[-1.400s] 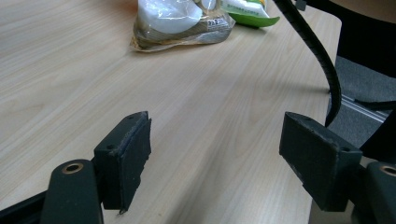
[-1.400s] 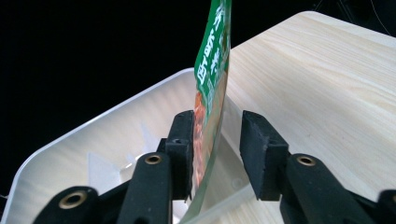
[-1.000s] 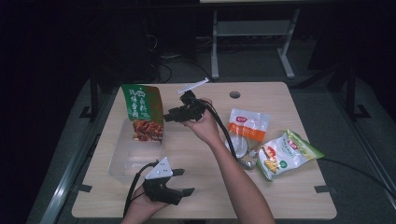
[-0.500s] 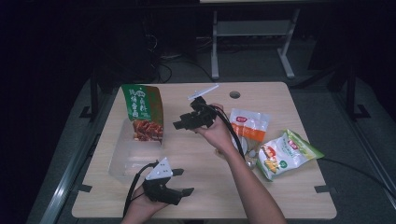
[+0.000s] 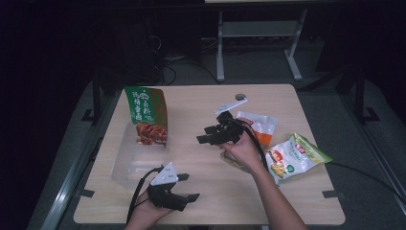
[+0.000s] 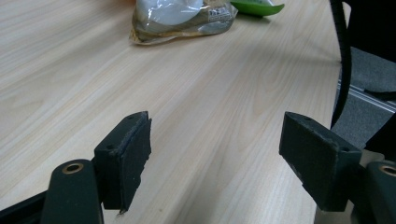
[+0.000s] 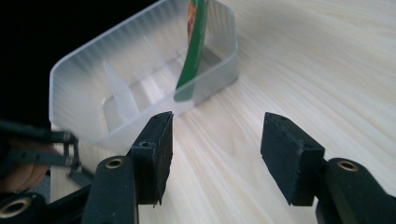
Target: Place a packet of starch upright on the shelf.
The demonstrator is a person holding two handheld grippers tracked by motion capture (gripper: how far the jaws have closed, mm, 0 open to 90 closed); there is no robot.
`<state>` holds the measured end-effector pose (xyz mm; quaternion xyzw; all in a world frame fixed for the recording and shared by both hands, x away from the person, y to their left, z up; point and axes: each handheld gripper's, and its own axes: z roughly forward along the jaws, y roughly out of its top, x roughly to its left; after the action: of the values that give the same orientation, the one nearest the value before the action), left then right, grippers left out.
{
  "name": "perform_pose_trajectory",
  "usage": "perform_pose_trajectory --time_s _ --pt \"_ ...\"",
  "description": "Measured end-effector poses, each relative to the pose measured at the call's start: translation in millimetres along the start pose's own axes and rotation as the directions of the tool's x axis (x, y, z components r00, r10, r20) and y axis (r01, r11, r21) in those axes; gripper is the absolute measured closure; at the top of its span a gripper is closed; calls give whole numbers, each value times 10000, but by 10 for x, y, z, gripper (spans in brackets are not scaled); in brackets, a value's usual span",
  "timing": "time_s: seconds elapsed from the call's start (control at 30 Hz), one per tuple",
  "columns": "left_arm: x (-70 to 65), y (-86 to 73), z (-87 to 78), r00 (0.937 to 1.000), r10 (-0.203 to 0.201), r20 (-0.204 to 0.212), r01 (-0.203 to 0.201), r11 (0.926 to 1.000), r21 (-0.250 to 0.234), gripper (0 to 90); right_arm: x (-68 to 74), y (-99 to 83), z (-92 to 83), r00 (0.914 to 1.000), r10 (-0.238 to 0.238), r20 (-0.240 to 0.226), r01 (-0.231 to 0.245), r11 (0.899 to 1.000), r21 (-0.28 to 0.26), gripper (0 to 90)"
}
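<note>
Nearest me, my left tongs sit low over the near edge of the worktop, jaws spread wide with nothing between them; in the left gripper view the two pads frame only bare wood. They point to the right across the worktop, toward a clear-wrapped packet lying farther off.

Just beyond them, at the worktop's left, is the clear plastic container. Its long axis runs from near to far, and a divider wall inside it shows in the right gripper view. The green snack bag stands upright in the container's far end, its long axis vertical, top edge up, printed face turned toward me. In the right gripper view I see it edge-on, leaning a little against the far wall.

My right tongs hang above the middle of the worktop, pointing left toward the container and well apart from the bag. Their jaws have just been opening and stand well apart; nothing is between them, only wood grain beyond the pads.

Behind my right hand lies an orange-and-white packet, and to its right a yellow-green snack bag lies flat, its long axis slanting toward the far right. A round hole is cut in the worktop near the far edge.
</note>
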<state>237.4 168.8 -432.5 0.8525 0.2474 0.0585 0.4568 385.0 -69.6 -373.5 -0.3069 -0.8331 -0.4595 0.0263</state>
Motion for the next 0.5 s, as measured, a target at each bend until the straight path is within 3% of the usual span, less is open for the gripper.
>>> perform_pose_trajectory --time_s 0.37,0.5 --pt "-2 -2 41 9998 140 118 -141 9998 135 245 -17 -401 -325 9991 316 270 -317 9995 55 395" --pt "-12 -10 45 9997 9 233 -12 9999 135 246 -14 -525 -411 9985 479 266 -480 9988 58 389"
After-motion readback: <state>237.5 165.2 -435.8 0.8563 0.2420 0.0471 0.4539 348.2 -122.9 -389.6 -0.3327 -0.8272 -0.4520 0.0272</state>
